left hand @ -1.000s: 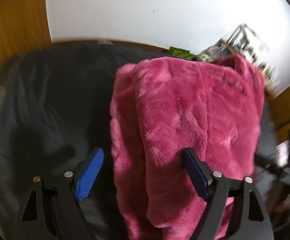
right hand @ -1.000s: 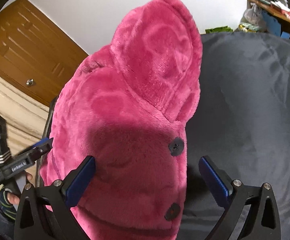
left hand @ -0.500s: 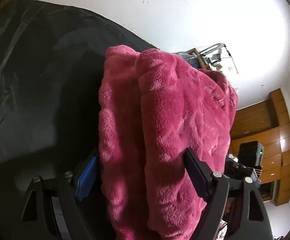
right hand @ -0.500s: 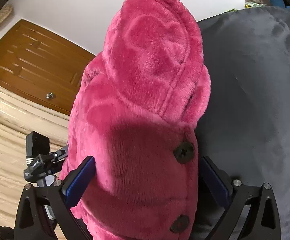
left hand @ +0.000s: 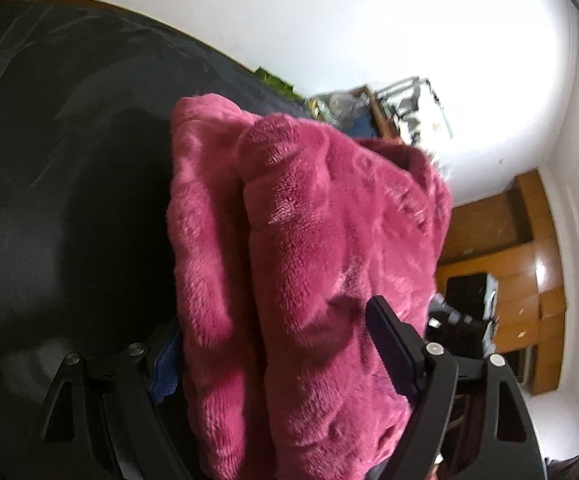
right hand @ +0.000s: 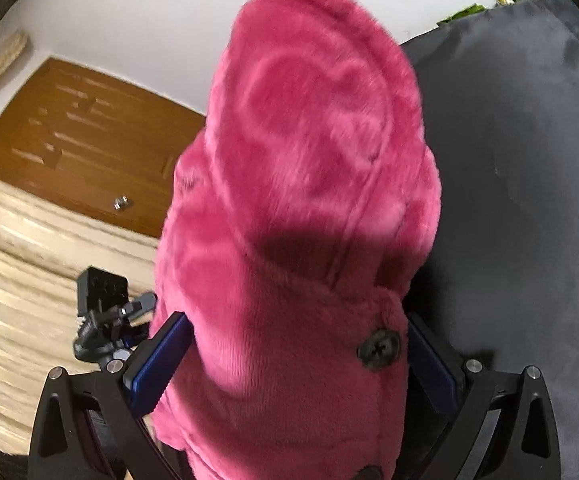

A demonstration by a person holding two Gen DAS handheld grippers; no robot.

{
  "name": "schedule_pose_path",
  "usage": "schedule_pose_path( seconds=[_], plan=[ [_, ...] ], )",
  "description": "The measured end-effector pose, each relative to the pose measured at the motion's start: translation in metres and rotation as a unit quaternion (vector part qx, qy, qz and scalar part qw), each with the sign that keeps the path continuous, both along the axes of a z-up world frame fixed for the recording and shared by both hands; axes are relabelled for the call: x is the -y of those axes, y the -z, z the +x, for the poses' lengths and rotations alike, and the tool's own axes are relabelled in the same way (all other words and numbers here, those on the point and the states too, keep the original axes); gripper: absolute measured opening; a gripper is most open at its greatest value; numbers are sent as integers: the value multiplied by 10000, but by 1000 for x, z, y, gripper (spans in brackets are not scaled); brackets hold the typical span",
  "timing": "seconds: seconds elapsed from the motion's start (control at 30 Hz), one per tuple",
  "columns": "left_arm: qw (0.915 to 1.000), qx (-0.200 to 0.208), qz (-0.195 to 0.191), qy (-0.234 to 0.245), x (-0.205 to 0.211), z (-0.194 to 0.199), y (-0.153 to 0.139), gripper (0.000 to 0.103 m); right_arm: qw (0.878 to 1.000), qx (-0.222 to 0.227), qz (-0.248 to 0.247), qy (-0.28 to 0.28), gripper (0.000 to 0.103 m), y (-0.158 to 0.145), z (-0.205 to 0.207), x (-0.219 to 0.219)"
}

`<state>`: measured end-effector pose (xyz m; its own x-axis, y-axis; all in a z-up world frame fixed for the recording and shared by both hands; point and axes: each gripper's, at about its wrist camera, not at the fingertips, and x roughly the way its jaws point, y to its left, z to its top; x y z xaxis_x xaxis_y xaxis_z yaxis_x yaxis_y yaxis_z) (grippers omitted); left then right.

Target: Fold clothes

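Dark bedding (left hand: 69, 168) spreads beneath the folded pink fleece jacket (left hand: 309, 260), which now fills both wide-spread grippers — left gripper (left hand: 273, 352) and right gripper (right hand: 293, 364) — each pressing a side, having closed in since a second ago, likely to lift it.

Both wrist views angled downward, close on pink garment (left hand: 321, 264), shared
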<state>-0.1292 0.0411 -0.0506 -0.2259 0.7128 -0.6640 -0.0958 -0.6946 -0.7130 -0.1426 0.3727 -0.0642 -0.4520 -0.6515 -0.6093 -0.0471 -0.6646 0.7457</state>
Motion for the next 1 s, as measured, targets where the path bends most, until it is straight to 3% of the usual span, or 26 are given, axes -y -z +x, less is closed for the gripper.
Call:
schedule_pose_path(
  seconds=[0.1, 0.2, 0.37, 0.5, 0.73, 0.93, 1.0],
  plan=[
    [9998, 58, -116, 174, -8, -5, 4, 85, 9999, 44, -107, -92, 103, 5, -6, 2],
    [9995, 240, 60, 175, -6, -9, 13, 86, 9997, 94, -165, -158, 103, 9, -8, 5],
    [9975, 588, 363, 120, -4, -12, 33, 100, 9988, 191, -388, -240, 103, 19, -15, 2],
    [9976, 486, 451, 191, -10, -18, 33, 102, 9974, 285, -593, -287, 103, 29, -20, 2],
    [9959, 465, 685, 373, -22, -21, 36, 102, 9973, 284, -633, -248, 103, 34, -20, 7],
    [9955, 446, 662, 513, -36, -21, 34, 100, 9981, 404, -447, -136, 103, 32, -18, 16],
    [9950, 467, 715, 510, -37, -21, 34, 97, 9982, 411, -432, -40, 98, 28, -14, 16]
  ],
)
